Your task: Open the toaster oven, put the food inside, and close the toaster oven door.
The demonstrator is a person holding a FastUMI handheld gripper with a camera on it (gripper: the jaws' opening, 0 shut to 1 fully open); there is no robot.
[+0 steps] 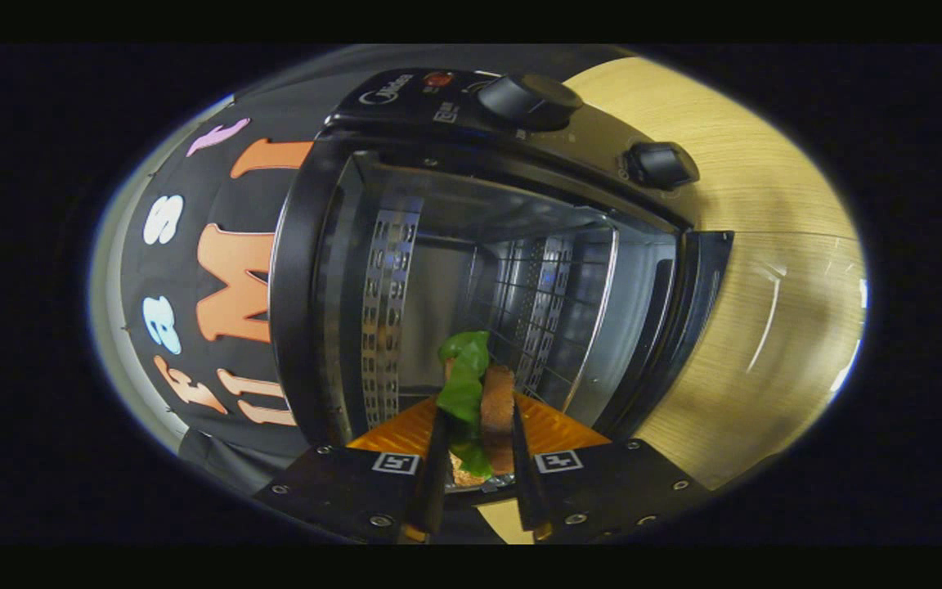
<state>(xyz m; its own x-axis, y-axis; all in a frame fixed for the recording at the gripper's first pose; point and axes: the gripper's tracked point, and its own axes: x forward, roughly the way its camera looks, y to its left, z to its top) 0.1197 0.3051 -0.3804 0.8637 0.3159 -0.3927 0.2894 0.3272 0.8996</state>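
The hand-held gripper [477, 458] has its two fingers drawn close together, pressing from both sides on a sandwich [483, 409] made of brown bread with a green lettuce leaf sticking out of it. The sandwich stands on edge between the fingers, its upper part reaching past the fingertips toward the toaster oven [487, 245].

The toaster oven appears tilted in the gripper view. It is black, and its mouth is wide open directly ahead of the sandwich. Inside it are shiny metal walls with perforated side rails, and a wire rack [536, 303] crosses the cavity. An orange ribbed tray [553, 429] lies at the mouth of the toaster oven, just behind and beneath the sandwich. The oven's glass door [765, 327] is swung fully open, lying out from the mouth over the pale wood-grain surface [708, 106]. Two black knobs sit on the oven's control panel beside the cavity: a large round one [530, 100] and a smaller one [661, 165]. A small red lamp [438, 79] sits near the large knob.
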